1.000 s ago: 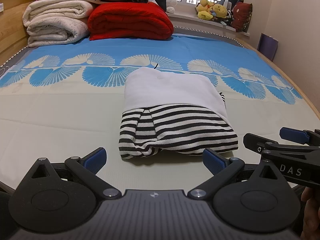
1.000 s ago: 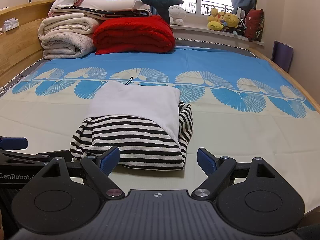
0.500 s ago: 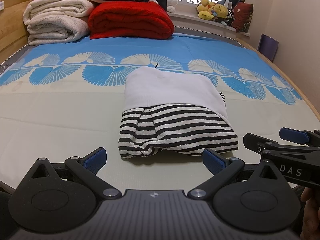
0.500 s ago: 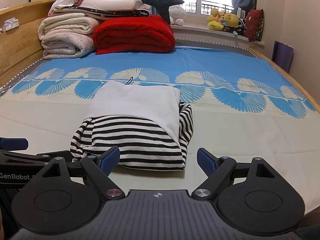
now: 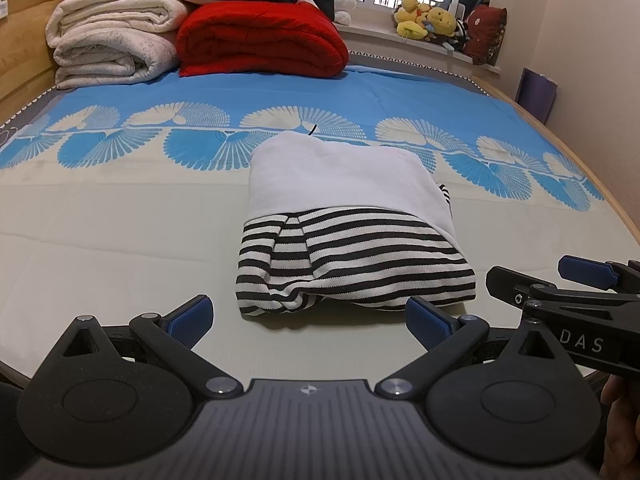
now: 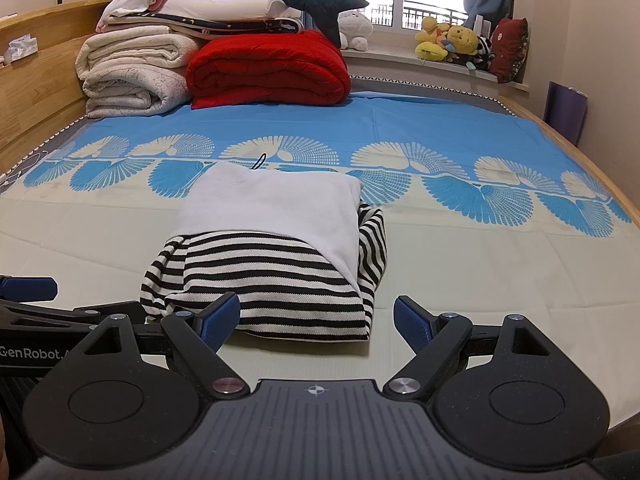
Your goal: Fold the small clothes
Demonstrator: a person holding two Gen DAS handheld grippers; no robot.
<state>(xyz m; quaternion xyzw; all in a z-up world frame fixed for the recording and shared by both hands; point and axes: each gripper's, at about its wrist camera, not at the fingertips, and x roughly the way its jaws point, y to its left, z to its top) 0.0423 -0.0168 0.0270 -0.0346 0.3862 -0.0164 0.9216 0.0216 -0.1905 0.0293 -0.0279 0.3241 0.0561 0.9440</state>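
A small garment (image 5: 344,232), white on its far half and black-and-white striped on its near half, lies folded in a compact bundle on the bed; it also shows in the right wrist view (image 6: 276,252). My left gripper (image 5: 307,320) is open and empty, just short of the bundle's near edge. My right gripper (image 6: 317,320) is open and empty, also just in front of the bundle's near edge. The right gripper shows at the right of the left wrist view (image 5: 568,292); the left gripper shows at the left of the right wrist view (image 6: 44,304).
The bed sheet (image 5: 120,216) is cream with a blue fan pattern. Folded white blankets (image 5: 112,40) and a red quilt (image 5: 260,40) are stacked at the far end. Plush toys (image 6: 448,40) sit on the window sill. A wooden bed rail (image 6: 580,160) runs along the right.
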